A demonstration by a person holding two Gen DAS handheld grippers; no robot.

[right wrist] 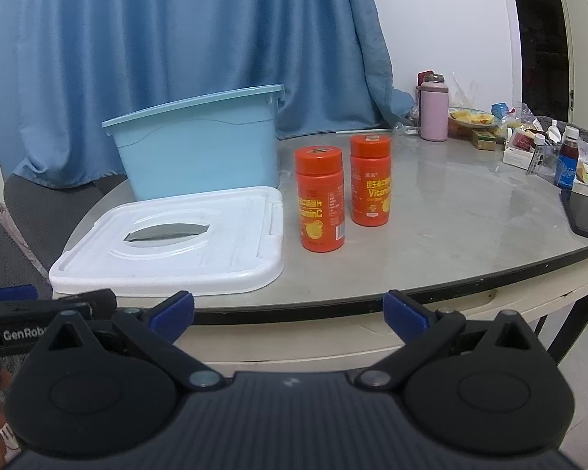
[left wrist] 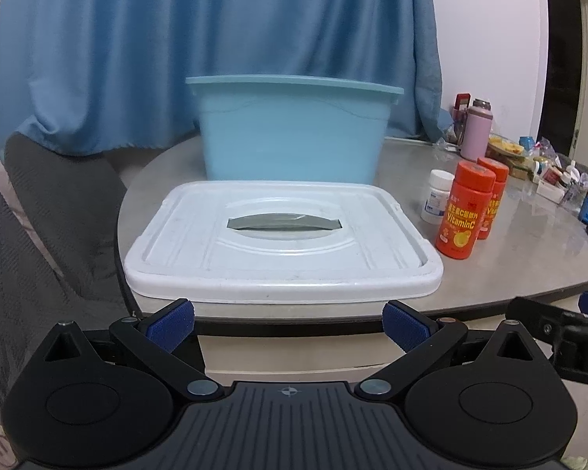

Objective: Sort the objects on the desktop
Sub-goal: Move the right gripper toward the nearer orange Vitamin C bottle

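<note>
A light blue plastic bin [left wrist: 294, 129] stands open on the grey table [left wrist: 509, 258], with its white lid [left wrist: 282, 239] lying flat in front of it. To the lid's right stand two orange Vitamin C bottles [left wrist: 466, 211] [left wrist: 492, 196] and a small white pill bottle [left wrist: 438, 196]. In the right wrist view the bin [right wrist: 196, 145], lid [right wrist: 176, 243] and the orange bottles [right wrist: 320, 199] [right wrist: 370, 180] show too; the white bottle is hidden. My left gripper [left wrist: 288, 327] is open and empty off the table's front edge, before the lid. My right gripper [right wrist: 288, 315] is open and empty, before the bottles.
A pink flask [right wrist: 434, 111], a plate of food [right wrist: 470, 117], boxes, packets and a dark medicine bottle [right wrist: 568, 160] crowd the table's far right. A black phone [right wrist: 586, 215] lies at the right edge. A blue curtain [right wrist: 176, 39] hangs behind; a grey chair [left wrist: 58, 203] is at left.
</note>
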